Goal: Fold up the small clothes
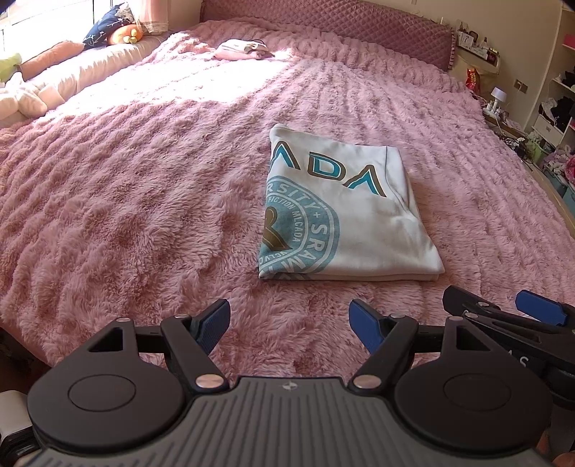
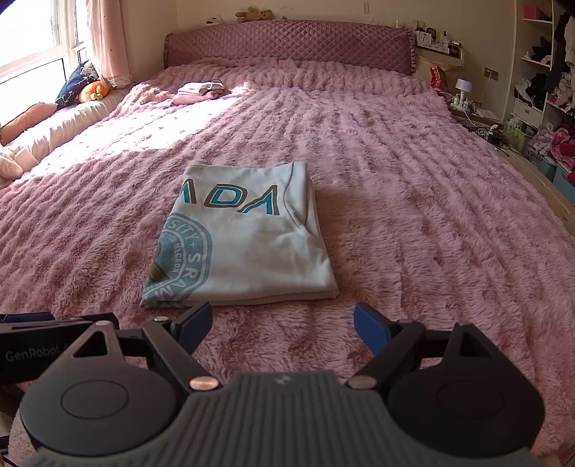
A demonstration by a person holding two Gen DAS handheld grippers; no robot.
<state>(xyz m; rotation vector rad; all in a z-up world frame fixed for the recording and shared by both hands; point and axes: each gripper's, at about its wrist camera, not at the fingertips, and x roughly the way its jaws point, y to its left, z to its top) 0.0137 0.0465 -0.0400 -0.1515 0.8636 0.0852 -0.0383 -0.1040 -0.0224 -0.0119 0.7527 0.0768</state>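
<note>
Underneath everything spreads a bed with a fuzzy pink blanket [image 2: 413, 201], ridged in long rows and lit by sun near the window side. Its quilted mauve headboard [image 2: 287, 43] closes off the far end, with a teddy bear [image 2: 253, 14] sitting on top. Along the window edge lie cushions: a navy floral pillow [image 2: 73, 86] and an orange plush toy [image 2: 94, 91] touching it. To the other side, open shelves [image 2: 539, 72] hold piled clothing, and a small white lamp [image 2: 463, 88] stands by the bed's corner.

Midway across the blanket rests the folded white T-shirt [image 2: 251, 248], a tidy rectangle printed with teal letters and a round teal seal, lying flat with nothing on it. Far behind it, near the headboard, sits a small stack of folded clothes [image 2: 199, 91], well apart from the shirt.

Both tongs hover low over the blanket just short of the shirt's near edge, side by side. The left tongs [image 1: 289, 325] are spread wide and carry nothing; the right tongs [image 2: 282, 325] are likewise wide and bare. No object lies between them and the shirt.
</note>
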